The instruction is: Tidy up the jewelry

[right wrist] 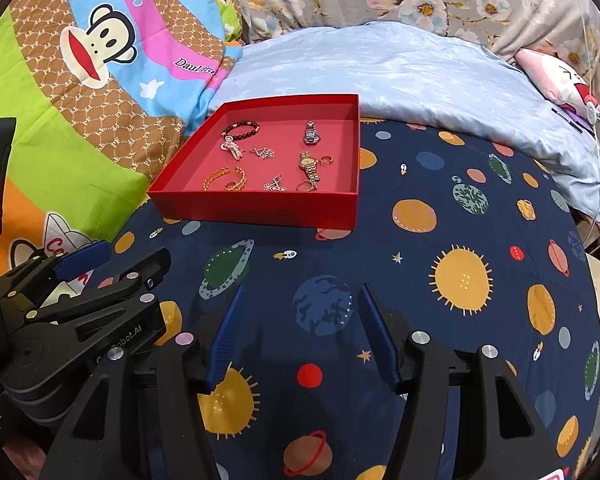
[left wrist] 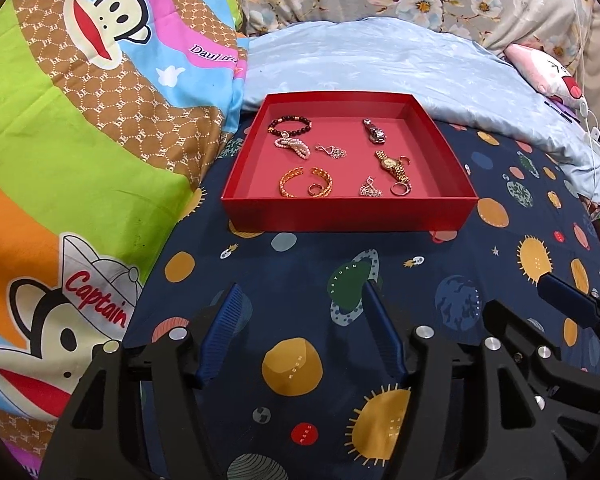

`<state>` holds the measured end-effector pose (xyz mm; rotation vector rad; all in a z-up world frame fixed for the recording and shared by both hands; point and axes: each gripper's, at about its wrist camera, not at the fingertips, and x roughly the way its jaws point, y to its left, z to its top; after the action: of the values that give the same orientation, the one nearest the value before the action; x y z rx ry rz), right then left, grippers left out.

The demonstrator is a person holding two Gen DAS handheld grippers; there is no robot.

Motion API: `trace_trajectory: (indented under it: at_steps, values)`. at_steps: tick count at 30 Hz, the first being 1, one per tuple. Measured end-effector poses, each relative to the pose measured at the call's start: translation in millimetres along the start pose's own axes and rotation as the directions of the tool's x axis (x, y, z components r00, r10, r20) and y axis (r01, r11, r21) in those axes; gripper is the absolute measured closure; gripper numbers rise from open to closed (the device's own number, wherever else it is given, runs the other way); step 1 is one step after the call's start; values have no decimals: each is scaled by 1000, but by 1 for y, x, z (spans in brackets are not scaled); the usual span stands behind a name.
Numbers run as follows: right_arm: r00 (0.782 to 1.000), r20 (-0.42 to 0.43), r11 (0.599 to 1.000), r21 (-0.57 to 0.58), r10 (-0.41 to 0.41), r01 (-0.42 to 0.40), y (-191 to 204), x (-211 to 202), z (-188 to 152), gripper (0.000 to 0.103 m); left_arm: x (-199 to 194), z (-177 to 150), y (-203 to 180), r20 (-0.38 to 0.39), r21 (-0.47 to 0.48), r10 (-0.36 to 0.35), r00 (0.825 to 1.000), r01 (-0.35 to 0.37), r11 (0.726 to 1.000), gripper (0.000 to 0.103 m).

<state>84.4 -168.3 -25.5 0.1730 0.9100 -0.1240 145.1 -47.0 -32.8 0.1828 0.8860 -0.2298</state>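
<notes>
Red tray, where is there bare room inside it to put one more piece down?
In the red tray, bare floor runs along the right wall beside the gold watch, along the far wall behind the bead bracelet, and at the front left corner. The middle is crowded.

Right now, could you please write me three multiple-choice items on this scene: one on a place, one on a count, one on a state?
1. Where does the beaded bracelet lie in the red box?
A. far left corner
B. near right corner
C. outside it

2. How many watches are in the box?
A. none
B. two
C. five

3. What is between the left gripper's fingers?
A. a ring
B. a watch
C. nothing

Answers: 1 A, it sits far left, beyond the gold bangle. 2 B, a silver watch and a gold watch. 3 C, only bedsheet shows between them.
</notes>
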Motion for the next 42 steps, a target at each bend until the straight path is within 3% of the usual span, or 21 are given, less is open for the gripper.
trace_trajectory:
  at_steps: [4, 15, 42]
  values:
    - [1000, 4, 1000, 7, -7, 7, -1, -2, -2, 40, -3, -2, 2, 4, -4, 10, 1000, -10, 1000, 37]
    - [1000, 4, 1000, 5, -10, 10, -1, -3, -3, 40, -5, -4, 2, 11, 4, 38, 999, -38, 999, 31]
    - [999, 16, 999, 8, -41, 41, -6, -2, -1, 34, -4, -1, 4, 10, 5, 68, 998, -68, 998, 28]
